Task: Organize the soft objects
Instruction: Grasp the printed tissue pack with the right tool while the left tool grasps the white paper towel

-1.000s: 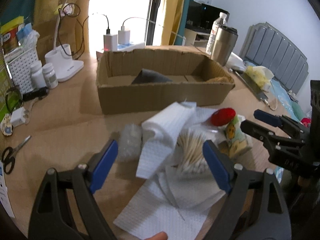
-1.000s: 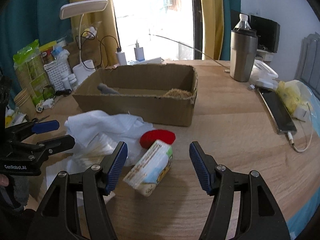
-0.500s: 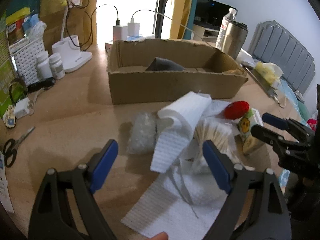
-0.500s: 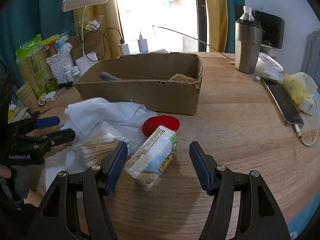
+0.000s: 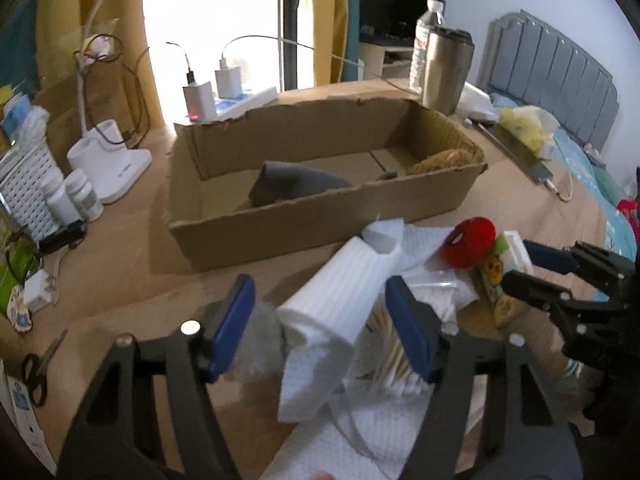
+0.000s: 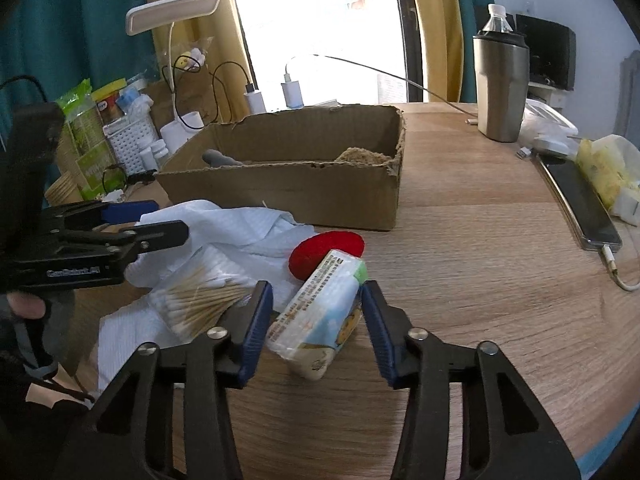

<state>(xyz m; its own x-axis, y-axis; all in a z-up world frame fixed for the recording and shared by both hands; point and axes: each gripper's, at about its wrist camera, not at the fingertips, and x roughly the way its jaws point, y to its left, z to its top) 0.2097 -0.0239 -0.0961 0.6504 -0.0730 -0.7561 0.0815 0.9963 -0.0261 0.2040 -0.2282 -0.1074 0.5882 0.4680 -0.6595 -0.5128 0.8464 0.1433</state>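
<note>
Far left on the bench [image 6: 480,220]: a white basket [image 5: 24,192], pill bottles [image 5: 76,200], scissors [image 5: 36,368] and a desk lamp base [image 5: 108,160]. All stand well apart from the work area.

Centre rear: an open cardboard box [image 5: 304,224]. Inside it lie a grey soft item [image 5: 292,186] towards the left and a tan fibrous item [image 5: 444,160] in the right corner.

Centre front, left wrist view: the left tool [image 5: 320,320] is closing, its blue pads on either side of a rolled white paper towel [image 5: 340,300]. The pads are not seen pressing on it. A grey fuzzy item [image 5: 260,344], blurred, lies just beside the left pad. A bundle of cotton swabs [image 6: 204,300] rests on the spread towel sheets.

Right of centre: a red round soft item [image 6: 324,250] lies on the bench, touching the far end of a tissue pack [image 6: 320,320]. The right tool [image 6: 316,320] is closing around this pack. The right pad looks to be against the pack's upper edge, but a gap shows on the left, so the grip is not complete.

Far right: a steel tumbler [image 6: 500,88], a water bottle [image 6: 498,20] behind it, and a phone [image 6: 580,204] on a cable.
</note>
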